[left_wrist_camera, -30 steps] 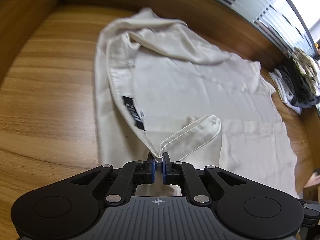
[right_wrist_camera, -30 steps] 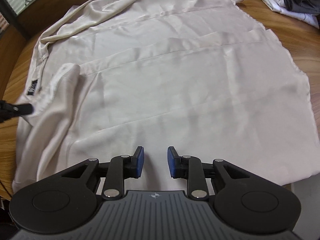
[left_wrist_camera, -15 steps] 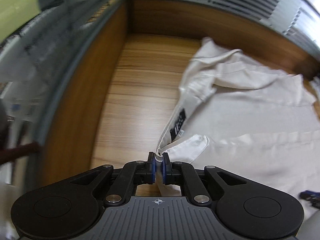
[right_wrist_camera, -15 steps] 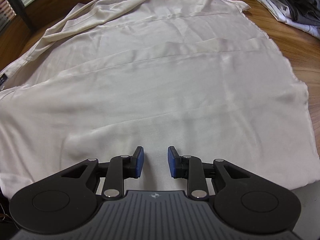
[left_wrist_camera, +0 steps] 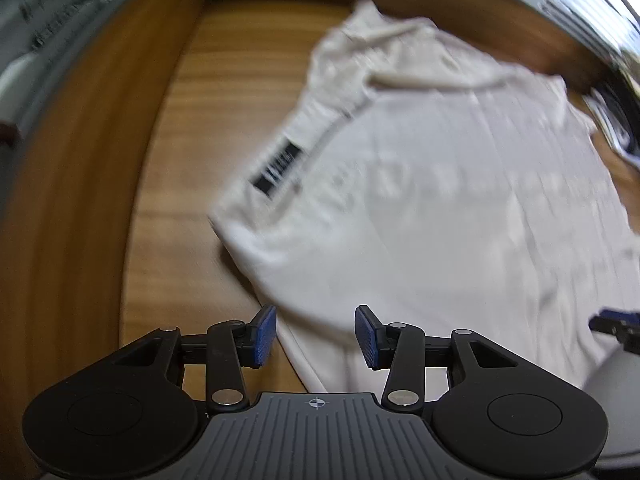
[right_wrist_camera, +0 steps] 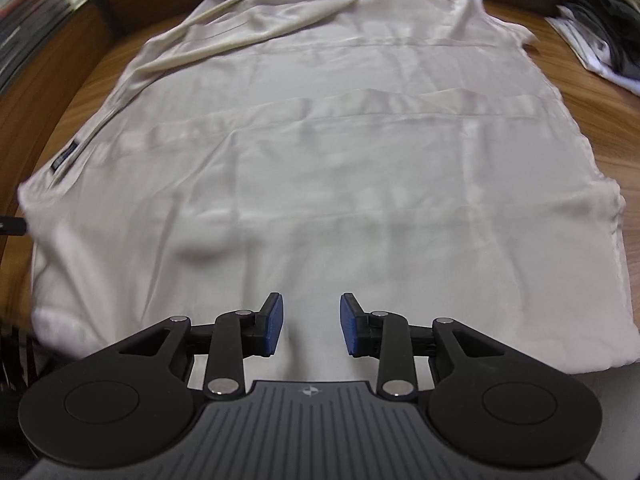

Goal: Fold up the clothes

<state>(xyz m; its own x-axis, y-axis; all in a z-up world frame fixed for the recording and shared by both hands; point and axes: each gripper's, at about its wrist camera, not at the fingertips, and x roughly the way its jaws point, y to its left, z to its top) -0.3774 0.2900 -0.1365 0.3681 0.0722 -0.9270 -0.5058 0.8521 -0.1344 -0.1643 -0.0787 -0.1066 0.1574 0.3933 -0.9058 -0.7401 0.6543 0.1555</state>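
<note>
The cream shirt [right_wrist_camera: 352,168] lies spread flat on the wooden table [left_wrist_camera: 168,208], laid out for folding. Both the left gripper [left_wrist_camera: 316,336] and right gripper [right_wrist_camera: 311,324] hover over the shirt's near edge, jaws opening, gripping nothing.

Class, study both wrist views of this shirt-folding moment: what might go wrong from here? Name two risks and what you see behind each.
1. The cream shirt hangs past the wooden table at its near edge, so it may slide off.
2. The left claw and the right claw are opening with nothing gripped; closing low on the slack cloth could bunch it into new creases.
</note>
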